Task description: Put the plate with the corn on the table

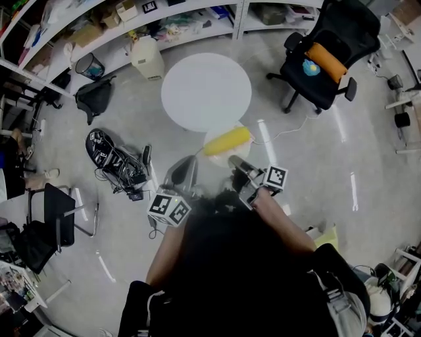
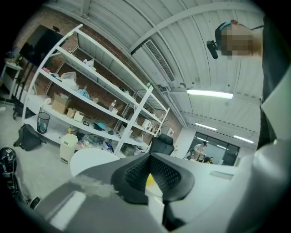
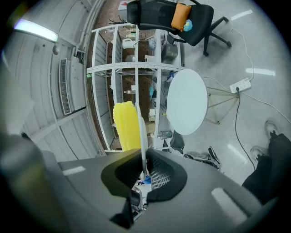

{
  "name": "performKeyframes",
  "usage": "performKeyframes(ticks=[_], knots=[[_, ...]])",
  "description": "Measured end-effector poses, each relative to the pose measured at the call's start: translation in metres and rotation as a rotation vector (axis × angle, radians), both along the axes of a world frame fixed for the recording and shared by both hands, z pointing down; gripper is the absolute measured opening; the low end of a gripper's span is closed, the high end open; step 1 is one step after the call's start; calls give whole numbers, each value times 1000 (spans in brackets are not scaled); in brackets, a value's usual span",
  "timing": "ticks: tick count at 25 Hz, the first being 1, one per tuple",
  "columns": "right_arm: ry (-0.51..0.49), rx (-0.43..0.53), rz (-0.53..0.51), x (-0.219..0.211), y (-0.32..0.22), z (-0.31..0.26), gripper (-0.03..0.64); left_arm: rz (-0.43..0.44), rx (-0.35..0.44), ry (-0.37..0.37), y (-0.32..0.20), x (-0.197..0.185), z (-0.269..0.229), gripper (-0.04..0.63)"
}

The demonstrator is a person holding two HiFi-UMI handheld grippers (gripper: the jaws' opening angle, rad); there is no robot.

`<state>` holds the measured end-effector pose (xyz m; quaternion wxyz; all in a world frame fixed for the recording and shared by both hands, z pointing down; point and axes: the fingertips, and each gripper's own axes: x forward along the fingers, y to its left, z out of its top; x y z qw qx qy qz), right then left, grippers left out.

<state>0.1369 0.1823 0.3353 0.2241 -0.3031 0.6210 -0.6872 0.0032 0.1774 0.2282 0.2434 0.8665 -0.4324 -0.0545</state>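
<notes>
A yellow corn cob (image 1: 227,139) lies on a white plate (image 1: 241,153), held in the air just in front of the round white table (image 1: 206,91). My right gripper (image 1: 238,164) is shut on the plate's near rim. In the right gripper view the plate (image 3: 142,129) stands edge-on between the jaws of the right gripper (image 3: 144,157), with the corn (image 3: 126,125) on its left and the table (image 3: 186,102) beyond. My left gripper (image 1: 183,172) hangs beside the plate, left of it, shut and holding nothing. In its own view the left gripper (image 2: 149,159) points towards the table (image 2: 91,159).
A black office chair (image 1: 325,52) with an orange cushion stands at the far right. White shelving (image 1: 131,20) runs along the back, with a wire bin (image 1: 89,66), a black bag (image 1: 94,97) and a white canister (image 1: 148,58) near it. Cables and gear (image 1: 115,158) lie on the floor at left.
</notes>
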Motion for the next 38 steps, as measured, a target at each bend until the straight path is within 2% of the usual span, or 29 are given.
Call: performKeyframes(ticks=[6,16,28,38], knots=[[-12,7,-39,2,-7,-3,28,-48,0,7,-3,3,-1,4],[-5,14,-67,1,-20,3,28,-79,5,-7,-7,-2,0,3],[6,13,-9,-16,-35,17,28,-12,2,9,-37,-23,16,4],[9,9,40,-42,-50,32,28,42,-25,16,-70,-58,27,3]])
